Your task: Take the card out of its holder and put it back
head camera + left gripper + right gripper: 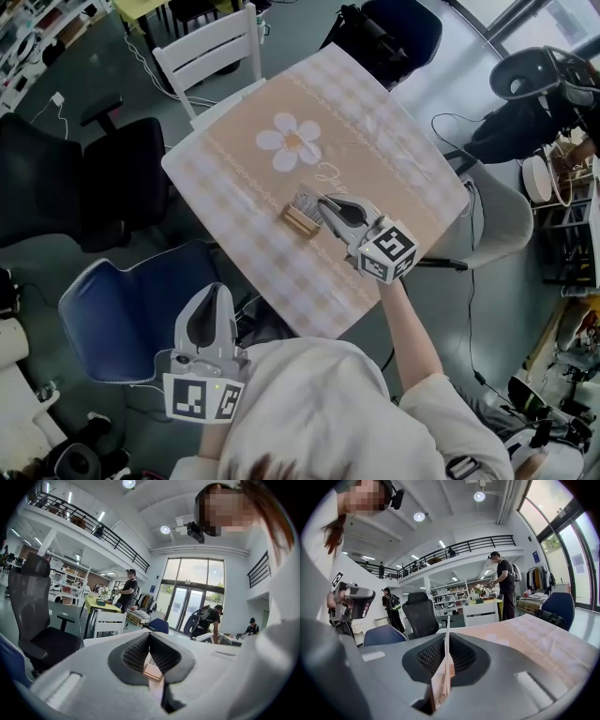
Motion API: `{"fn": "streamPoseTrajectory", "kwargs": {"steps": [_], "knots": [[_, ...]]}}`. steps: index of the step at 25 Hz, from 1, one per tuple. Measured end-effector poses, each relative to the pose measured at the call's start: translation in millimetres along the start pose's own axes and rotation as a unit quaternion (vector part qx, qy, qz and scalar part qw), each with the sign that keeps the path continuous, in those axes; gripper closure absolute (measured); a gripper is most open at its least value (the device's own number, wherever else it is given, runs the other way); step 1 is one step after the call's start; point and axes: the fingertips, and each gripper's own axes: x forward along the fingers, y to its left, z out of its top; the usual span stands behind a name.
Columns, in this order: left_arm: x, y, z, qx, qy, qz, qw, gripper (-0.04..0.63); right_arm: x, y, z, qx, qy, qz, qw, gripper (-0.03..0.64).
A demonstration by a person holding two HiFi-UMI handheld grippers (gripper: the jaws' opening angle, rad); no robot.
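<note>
Head view: the right tool meets the pale thin card at the small wooden card holder on the beige checked surface. The left tool hangs over a blue padded chair. Left gripper view: the tool is clenched and empty. Right gripper view: the tool clamps the card edge-on.

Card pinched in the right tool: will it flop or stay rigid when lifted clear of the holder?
Probably fairly stiff: the card runs straight, edge-on, past the shut jaws of the right tool without drooping. Likely light, being so thin. The small wooden holder seems to stand free on the cloth, so it may shift or tip if the card drags.
</note>
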Motion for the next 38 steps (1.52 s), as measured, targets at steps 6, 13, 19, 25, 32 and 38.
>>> {"fn": "streamPoseTrajectory", "kwargs": {"steps": [6, 13, 19, 25, 32, 38], "knots": [[1, -1, 2, -0.001, -0.001, -0.003, 1.0, 0.595, 0, -2, 1, 0.007, 0.003, -0.003, 1.0, 0.598], [-1, 0, 1, -0.002, -0.001, 0.0, 1.0, 0.595, 2, 1, 0, 0.008, 0.008, -0.001, 1.0, 0.598], [-1, 1, 1, -0.002, -0.003, 0.0, 1.0, 0.595, 4, 2, -8, 0.009, 0.014, -0.003, 1.0, 0.598], [-1, 0, 2, -0.001, -0.002, 0.002, 1.0, 0.595, 6, 3, -9, 0.008, 0.016, -0.004, 1.0, 0.598], [-2, -1, 4, 0.0, -0.005, 0.002, 1.0, 0.595, 6, 3, -17, 0.009, 0.018, -0.005, 1.0, 0.598], [-2, -2, 3, 0.001, -0.005, 0.002, 1.0, 0.595, 9, 3, -24, 0.007, 0.021, -0.004, 1.0, 0.597]]}}
